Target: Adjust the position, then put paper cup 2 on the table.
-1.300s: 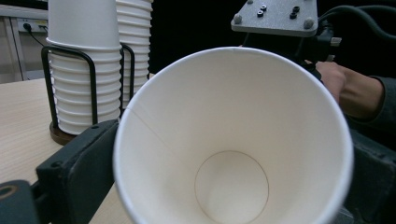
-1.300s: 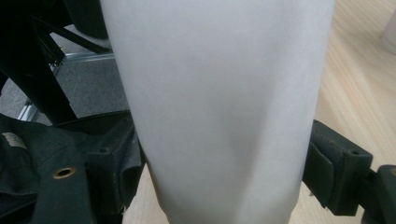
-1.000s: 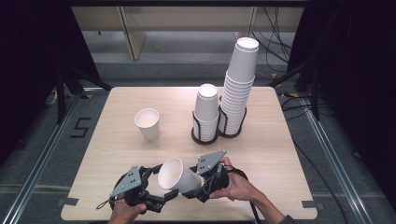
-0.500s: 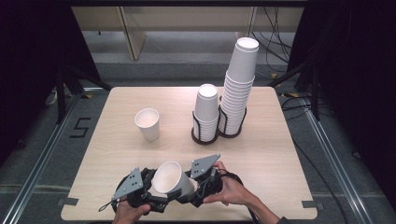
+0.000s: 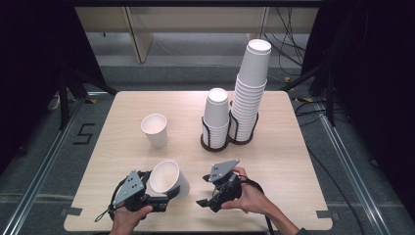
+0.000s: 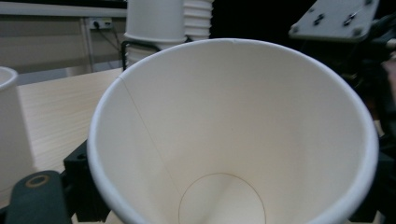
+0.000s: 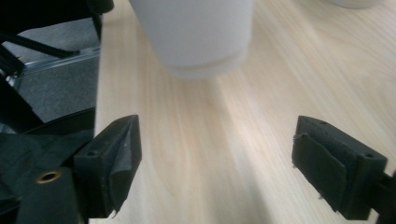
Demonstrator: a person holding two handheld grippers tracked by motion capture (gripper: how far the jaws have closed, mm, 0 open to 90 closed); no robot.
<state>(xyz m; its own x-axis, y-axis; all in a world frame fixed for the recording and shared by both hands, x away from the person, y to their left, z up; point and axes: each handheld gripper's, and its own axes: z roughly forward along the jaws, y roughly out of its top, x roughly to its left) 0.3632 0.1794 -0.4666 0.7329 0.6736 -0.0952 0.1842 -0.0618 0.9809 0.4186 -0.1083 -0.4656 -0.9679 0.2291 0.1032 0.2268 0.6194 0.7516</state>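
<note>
My left gripper [image 5: 165, 196] is shut on a white paper cup [image 5: 169, 178] near the table's front edge. The cup lies tilted, with its mouth up and to the left. The jaws have just been closing on it, one black finger [image 6: 77, 184] on either side of the cup [image 6: 233, 140]. My right gripper [image 5: 207, 197] stands a short way to the right of the cup, open and pointing at it. Between its fingers [image 7: 109, 163] there is only bare wood, and the cup's base [image 7: 201, 37] sits ahead of them, apart.
A single white cup [image 5: 154, 129] stands upright left of centre on the wooden table [image 5: 293, 161]. Two black wire holders at the back carry a short cup stack [image 5: 216, 115] and a tall cup stack [image 5: 250, 93]. Dark floor and cables surround the table.
The right gripper has let go of the cup and drawn back to the right. The left gripper's jaws have shut on the cup, which shifted slightly left.
</note>
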